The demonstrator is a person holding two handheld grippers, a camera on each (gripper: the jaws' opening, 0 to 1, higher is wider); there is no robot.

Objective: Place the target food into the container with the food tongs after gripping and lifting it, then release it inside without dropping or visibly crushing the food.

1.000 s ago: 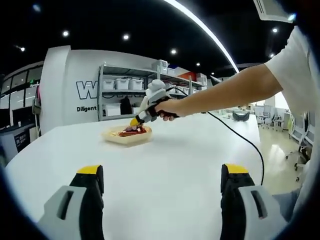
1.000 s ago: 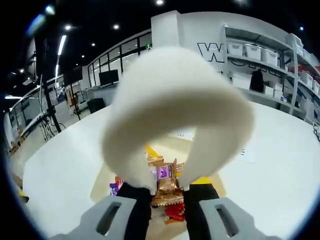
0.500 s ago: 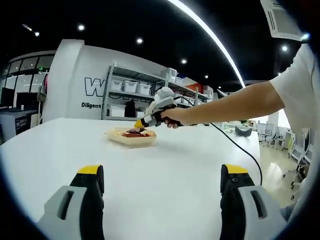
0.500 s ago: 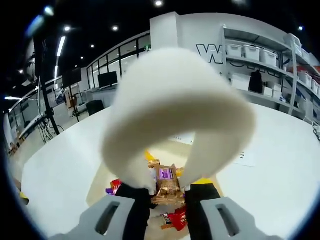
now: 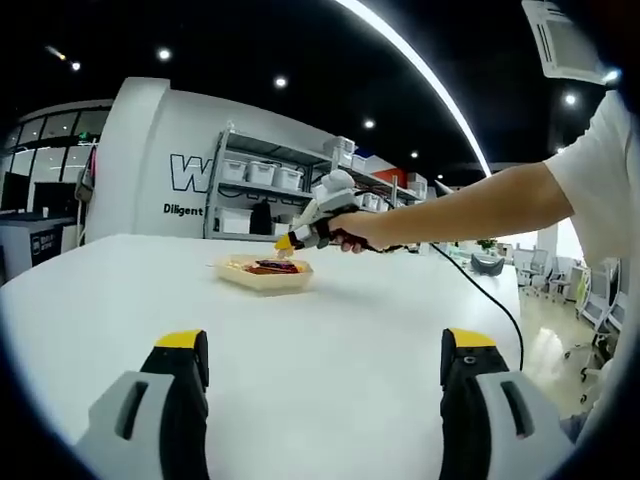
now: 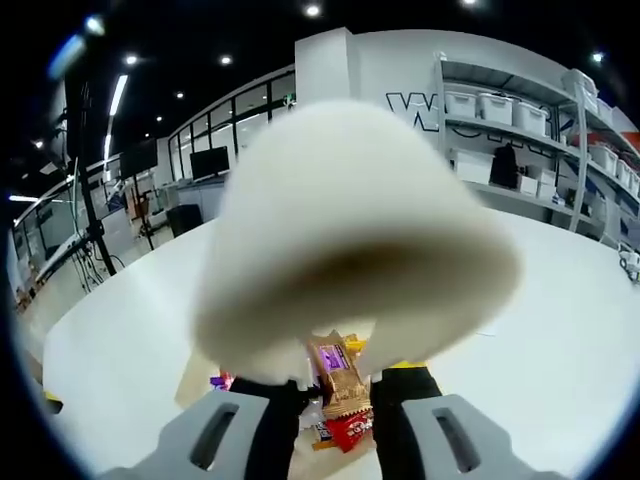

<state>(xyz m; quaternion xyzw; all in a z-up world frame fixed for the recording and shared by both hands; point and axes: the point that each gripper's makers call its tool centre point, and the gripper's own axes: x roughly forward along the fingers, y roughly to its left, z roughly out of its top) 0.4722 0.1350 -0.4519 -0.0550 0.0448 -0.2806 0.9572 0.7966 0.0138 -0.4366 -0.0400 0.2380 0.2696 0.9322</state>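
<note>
The white food tongs (image 6: 350, 220) arch wide across the right gripper view, and my right gripper (image 6: 335, 388) is shut on their two arms. Between the tong tips sits a gold-brown snack packet (image 6: 338, 370) with a purple label, held above the beige tray (image 6: 194, 378). More wrapped snacks (image 6: 346, 432) lie in the tray below it. In the left gripper view a hand holds the right gripper (image 5: 303, 236) just over the tray (image 5: 262, 276) at the far middle of the white table. My left gripper (image 5: 325, 345) stands open near the table's front, with nothing between its jaws.
The person's bare arm (image 5: 470, 205) reaches in from the right, and a black cable (image 5: 490, 300) trails from it across the table (image 5: 330, 320). Metal shelves with white bins (image 5: 250, 175) stand behind the table.
The right gripper has risen a little off the tray, lifting the gold-brown packet in the tongs clear of the other snacks. The left gripper stays open.
</note>
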